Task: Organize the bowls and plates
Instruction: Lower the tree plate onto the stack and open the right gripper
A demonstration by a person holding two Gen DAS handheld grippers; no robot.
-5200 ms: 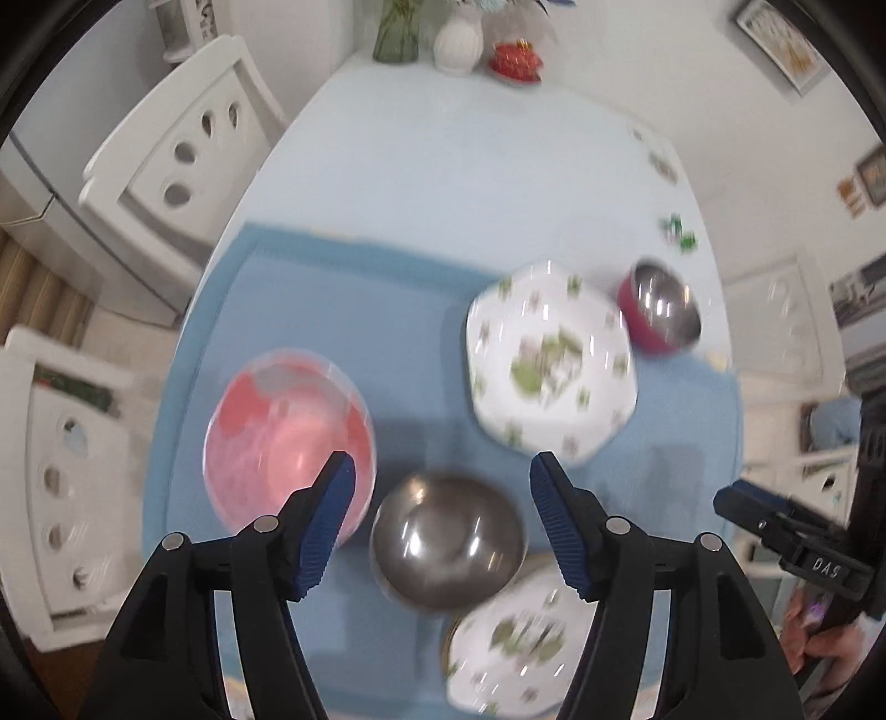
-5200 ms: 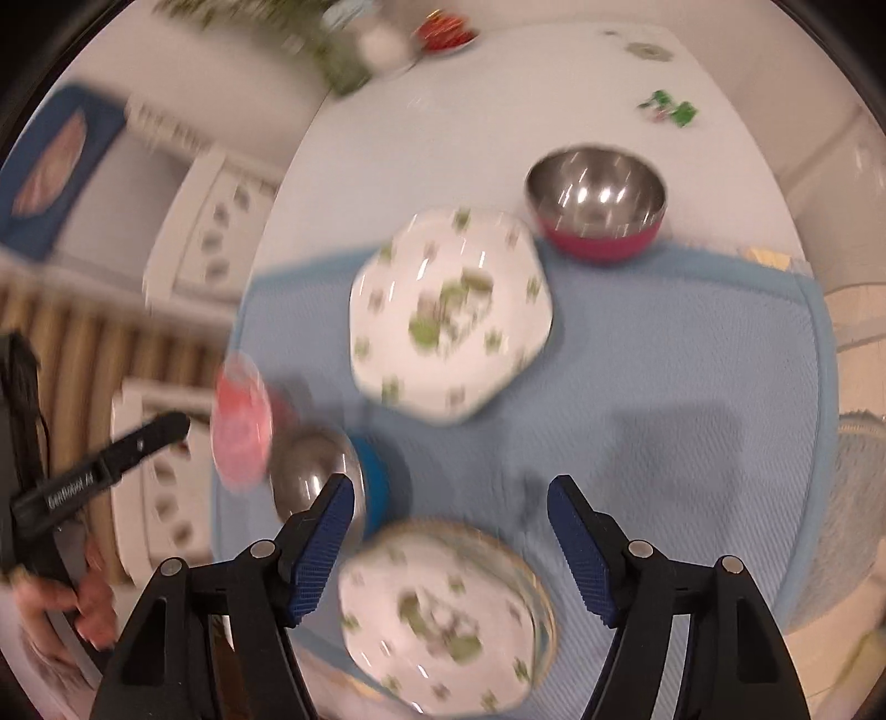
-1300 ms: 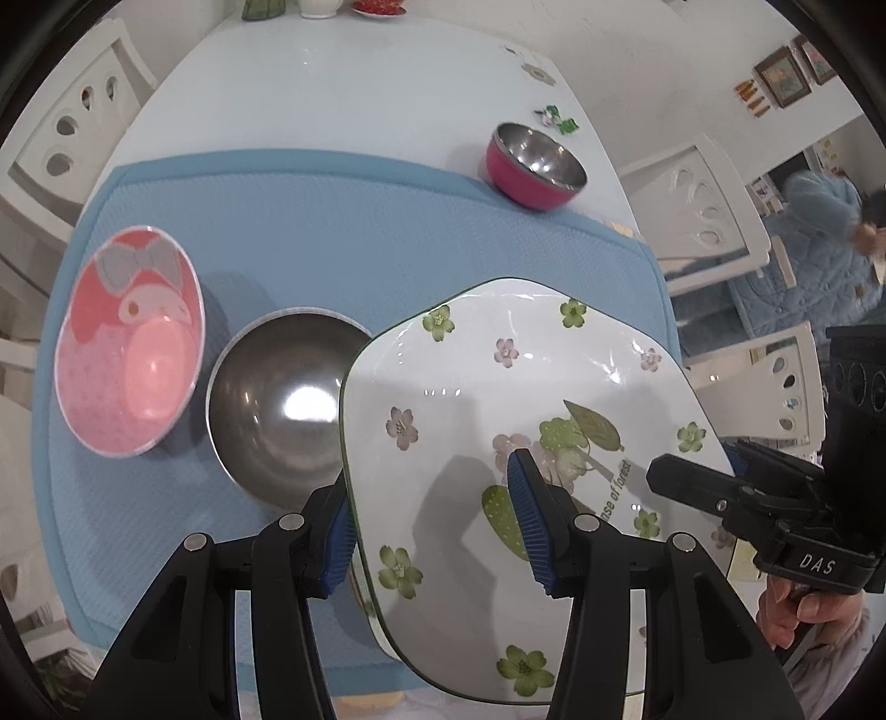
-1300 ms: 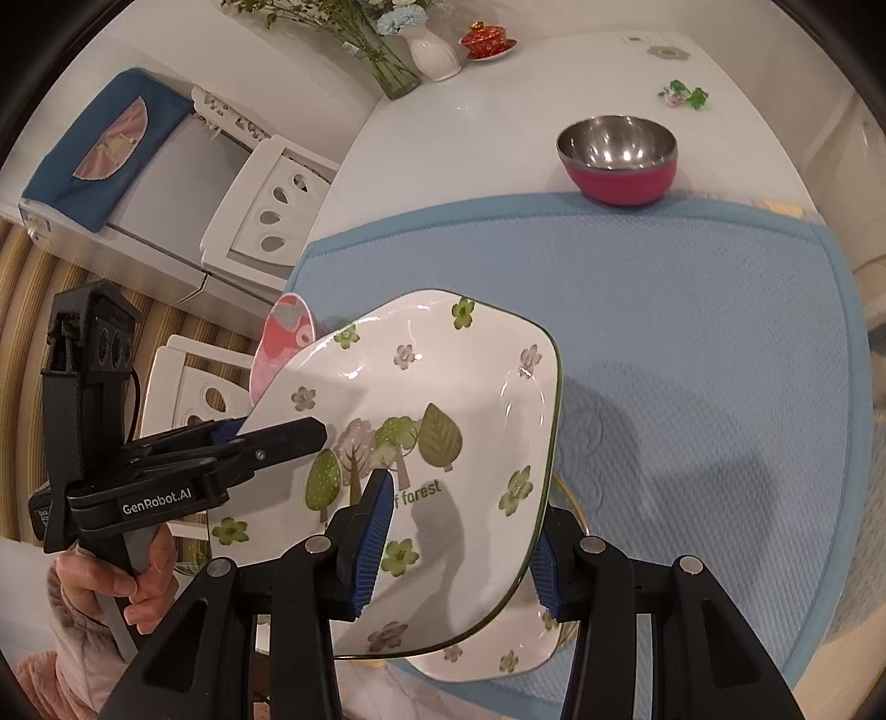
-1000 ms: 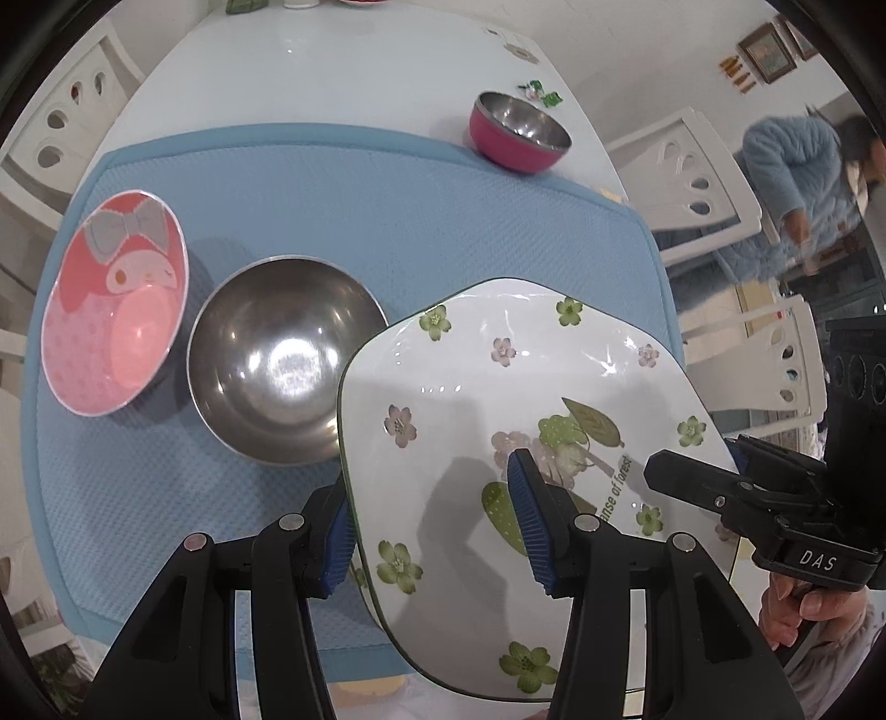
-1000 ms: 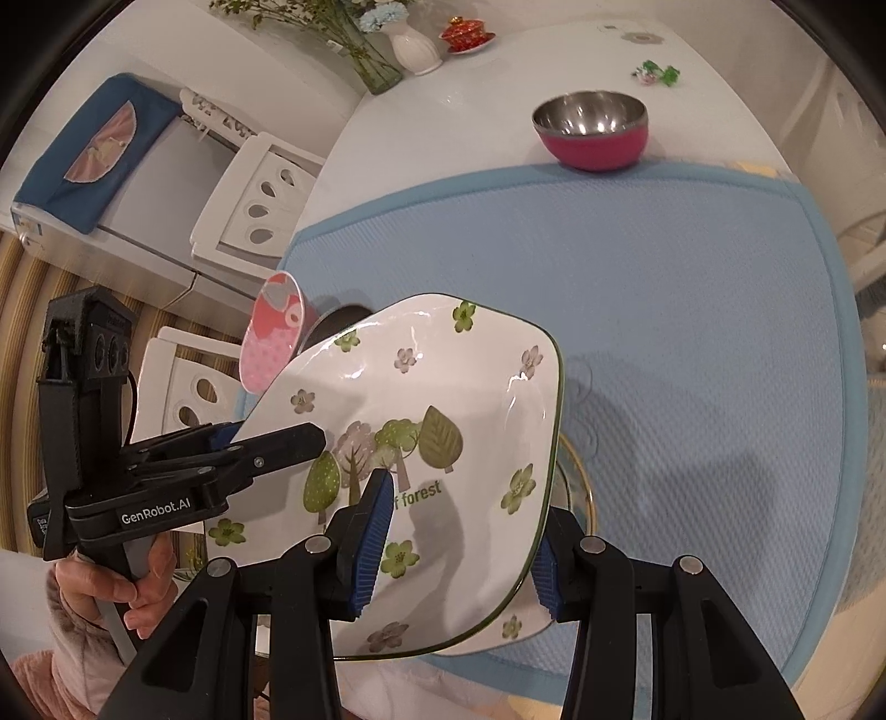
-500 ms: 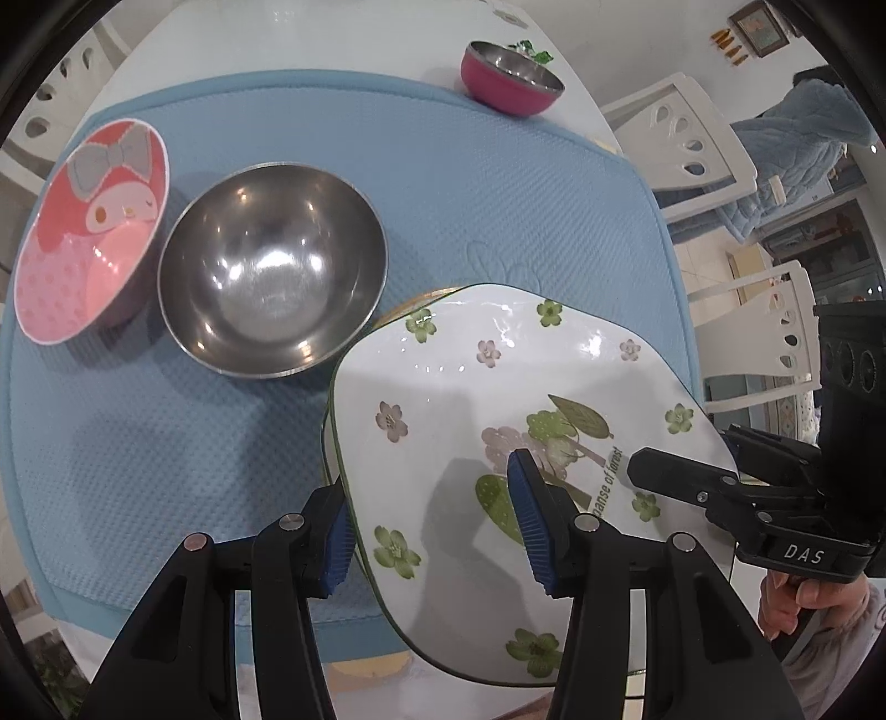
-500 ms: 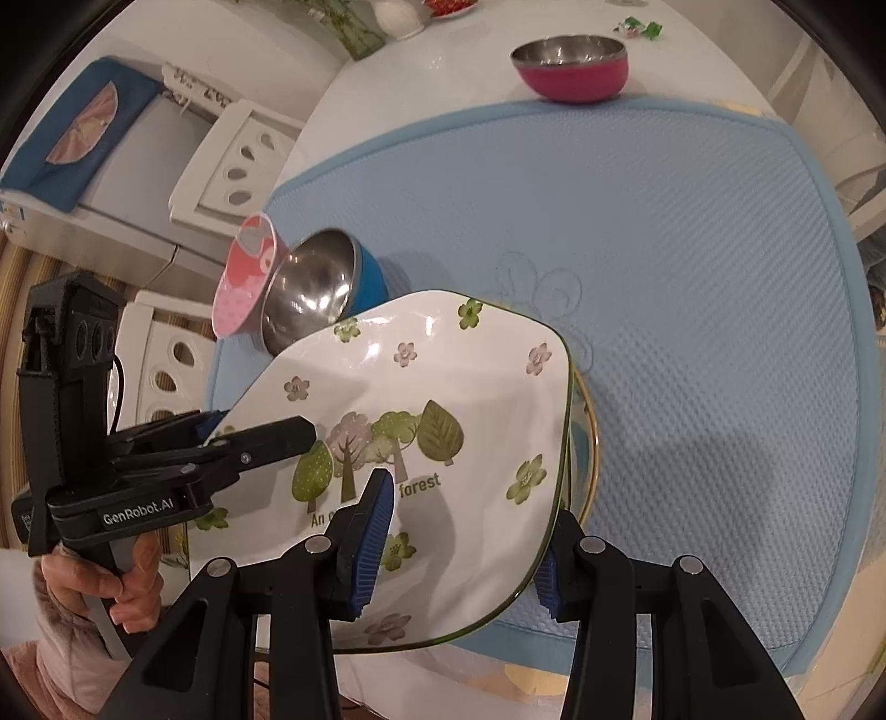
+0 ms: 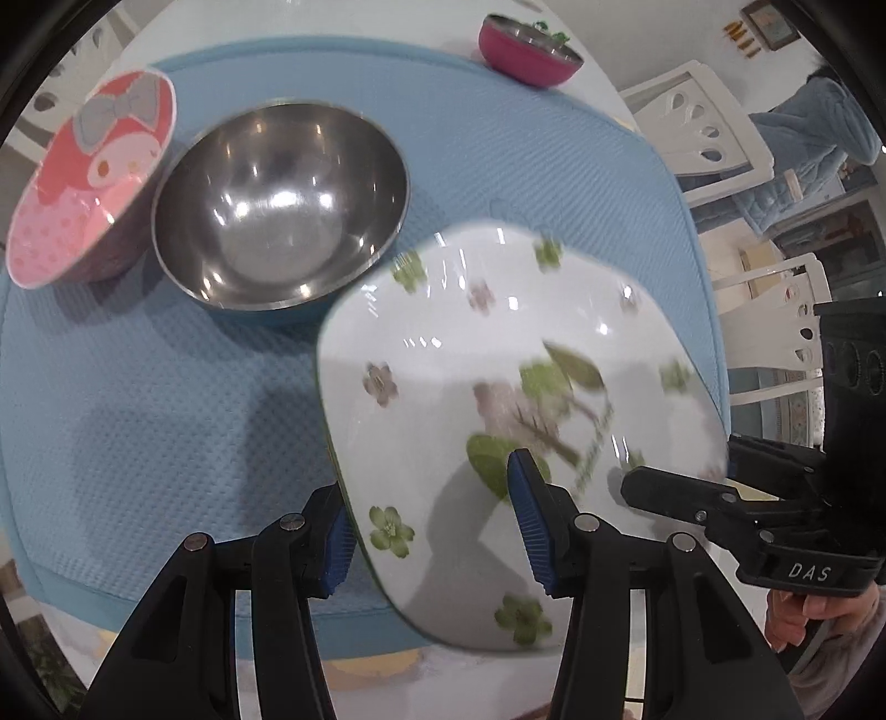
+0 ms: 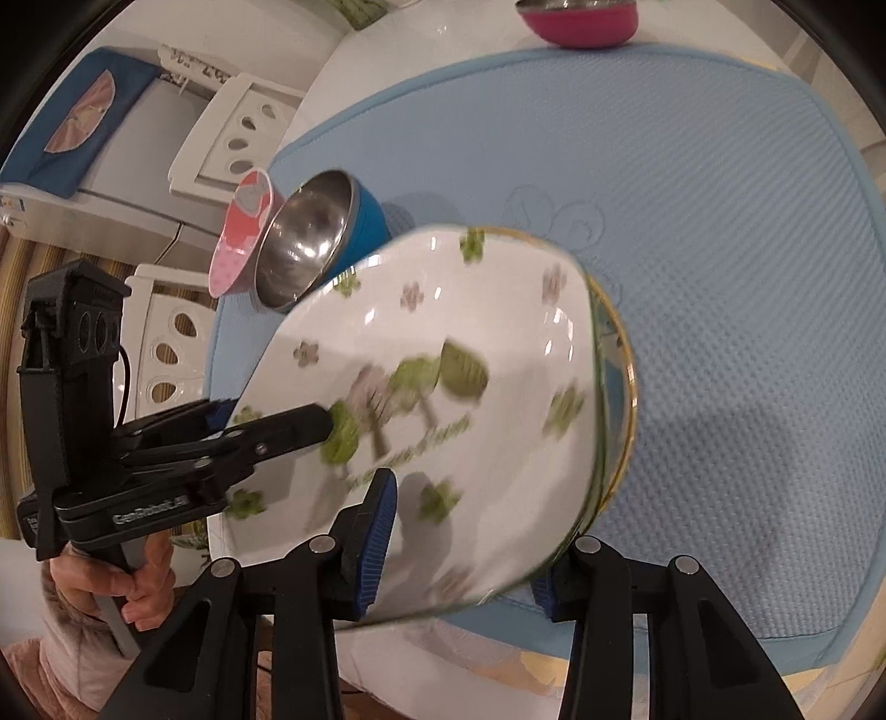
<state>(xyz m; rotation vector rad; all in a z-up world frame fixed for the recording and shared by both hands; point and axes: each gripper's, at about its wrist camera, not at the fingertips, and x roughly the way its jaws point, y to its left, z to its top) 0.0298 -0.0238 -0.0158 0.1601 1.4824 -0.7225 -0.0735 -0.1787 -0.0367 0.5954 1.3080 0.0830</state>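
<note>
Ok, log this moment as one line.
stage: stacking plates | held: floral plate by both grippers | right jaws: closing on its rim | below: gold-rimmed plate | beside: steel bowl, pink bowl

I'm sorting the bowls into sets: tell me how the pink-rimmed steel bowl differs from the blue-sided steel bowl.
The pink-sided steel bowl stands on the bare white table past the mat; the blue-sided steel bowl stands on the blue mat, beside the pink cartoon bowl. Outsides: pink versus blue. Both are upright, empty, shiny steel inside.

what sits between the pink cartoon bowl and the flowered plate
The steel bowl sits between the pink cartoon bowl and the flowered plate, clearest in the left wrist view.
</note>
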